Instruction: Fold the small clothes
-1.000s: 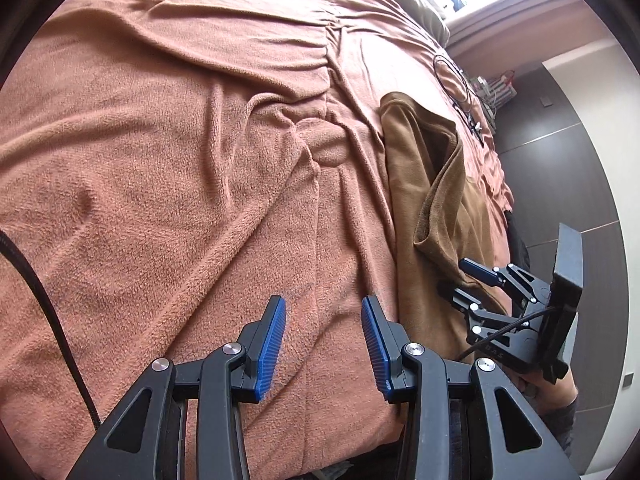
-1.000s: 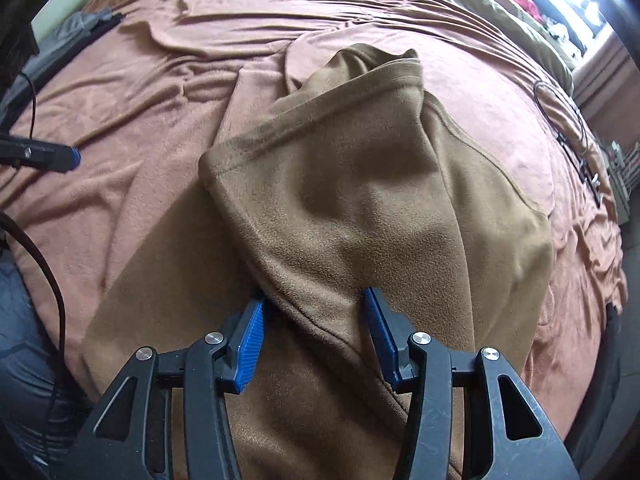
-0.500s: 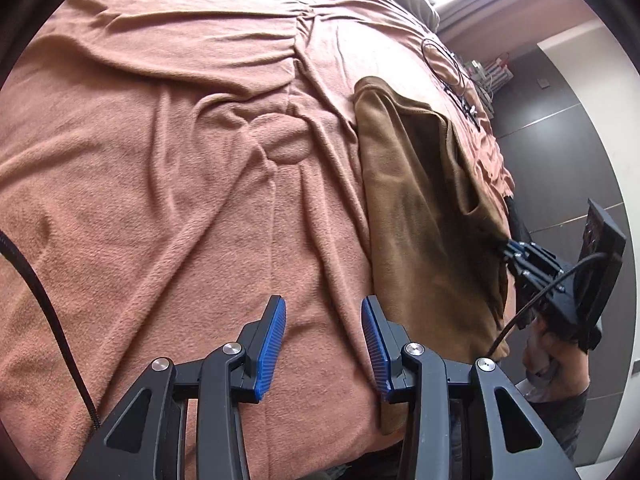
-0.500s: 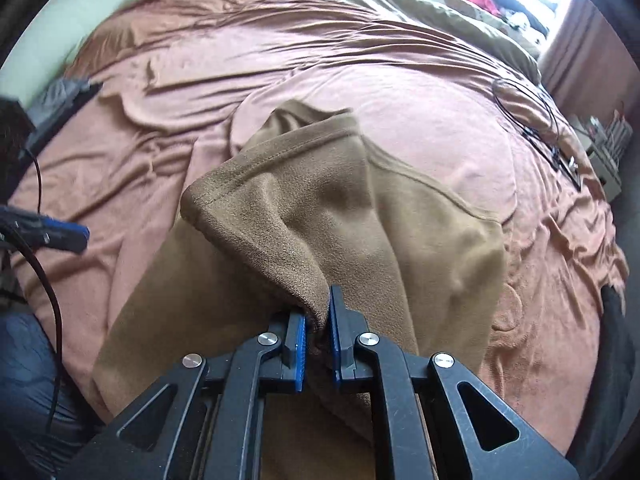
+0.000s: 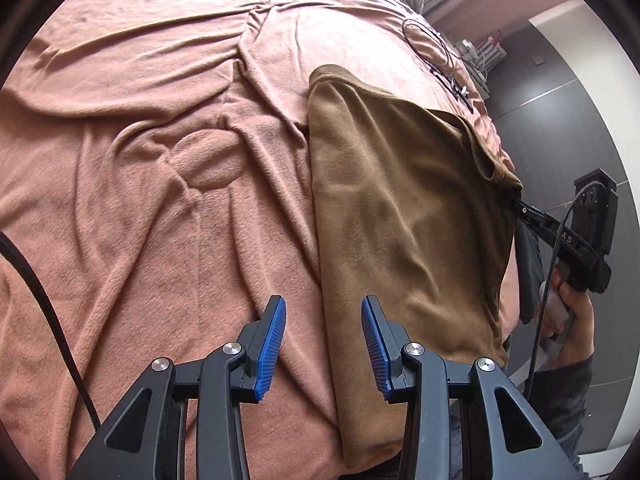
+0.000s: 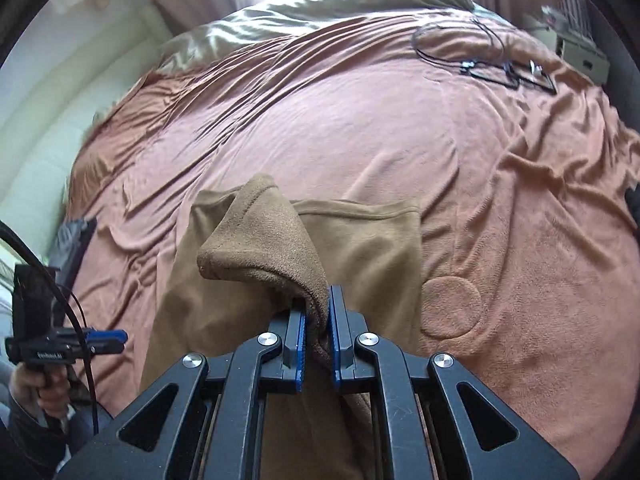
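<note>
Right claw (image 6: 317, 330) pinches a bunched edge of the brown fleece garment (image 5: 404, 216) lifted off the bed (image 5: 140, 160), left claw (image 5: 323, 344) spread and empty just beside its near hem; soft, light, floppy, best gripped at hems or corners.

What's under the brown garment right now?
The brown garment lies on the pink blanket, one edge lifted by the right gripper. Whatever lies beneath the flat part is covered.

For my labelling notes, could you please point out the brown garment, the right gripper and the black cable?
brown garment (image 5: 404, 216), left wrist view, its flat middle.
right gripper (image 6: 318, 320), right wrist view, between its fingertips.
black cable (image 6: 486, 62), right wrist view, its tangle.
</note>
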Demonstrator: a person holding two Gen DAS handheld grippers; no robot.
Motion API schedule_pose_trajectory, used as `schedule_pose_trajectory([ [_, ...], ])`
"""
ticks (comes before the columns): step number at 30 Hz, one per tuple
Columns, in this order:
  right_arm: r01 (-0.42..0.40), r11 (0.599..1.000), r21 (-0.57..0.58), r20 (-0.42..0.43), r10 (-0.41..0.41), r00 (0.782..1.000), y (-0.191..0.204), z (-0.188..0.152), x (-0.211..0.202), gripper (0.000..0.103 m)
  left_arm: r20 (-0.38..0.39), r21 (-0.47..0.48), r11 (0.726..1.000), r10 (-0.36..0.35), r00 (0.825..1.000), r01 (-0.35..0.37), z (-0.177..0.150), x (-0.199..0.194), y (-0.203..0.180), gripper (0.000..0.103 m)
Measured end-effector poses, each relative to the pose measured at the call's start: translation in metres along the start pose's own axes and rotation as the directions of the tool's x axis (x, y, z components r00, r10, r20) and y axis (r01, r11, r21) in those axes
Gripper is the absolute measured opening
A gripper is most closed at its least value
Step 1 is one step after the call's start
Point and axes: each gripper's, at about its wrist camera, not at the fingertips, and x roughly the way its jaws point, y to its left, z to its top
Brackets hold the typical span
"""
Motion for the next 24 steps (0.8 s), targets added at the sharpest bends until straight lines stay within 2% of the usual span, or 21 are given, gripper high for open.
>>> schedule_pose_trajectory([
  [5,-0.051,0.994,0.091,-0.014,0.053,0.999,-0.032,0.006,0.017,0.006,-0.015,0.005,1.000,0.016,1.000,-0.015,0.010,0.009,-0.003,0.041],
  [10,-0.068,0.979,0.192,-0.043,0.078,0.996,-0.061,0.002,0.041,0.007,-0.034,0.004,0.999,0.032,0.999,-0.032,0.016,0.020,-0.003,0.041],
  [17,-0.170,0.947,0.272,-0.001,0.177,0.984,-0.081,-0.002,0.046,0.013,-0.064,0.005,0.999,0.034,0.997,-0.034,0.020,0.035,-0.004,0.041],
  [20,-0.207,0.941,0.268,0.009,0.212,0.977,-0.085,-0.006,0.042,0.025,-0.074,0.010,0.999,0.032,0.997,-0.032,0.018,0.039,-0.006,0.041],
  [22,-0.235,0.935,0.267,0.017,0.239,0.971,-0.089,-0.009,0.039,0.041,-0.075,0.012,0.999,0.030,0.997,-0.029,0.016,0.039,-0.007,0.041],
  [24,-0.257,0.931,0.258,0.019,0.261,0.965,-0.089,-0.013,0.035,0.048,-0.077,0.013,1.000,0.028,0.997,-0.027,0.013,0.039,-0.008,0.041],
])
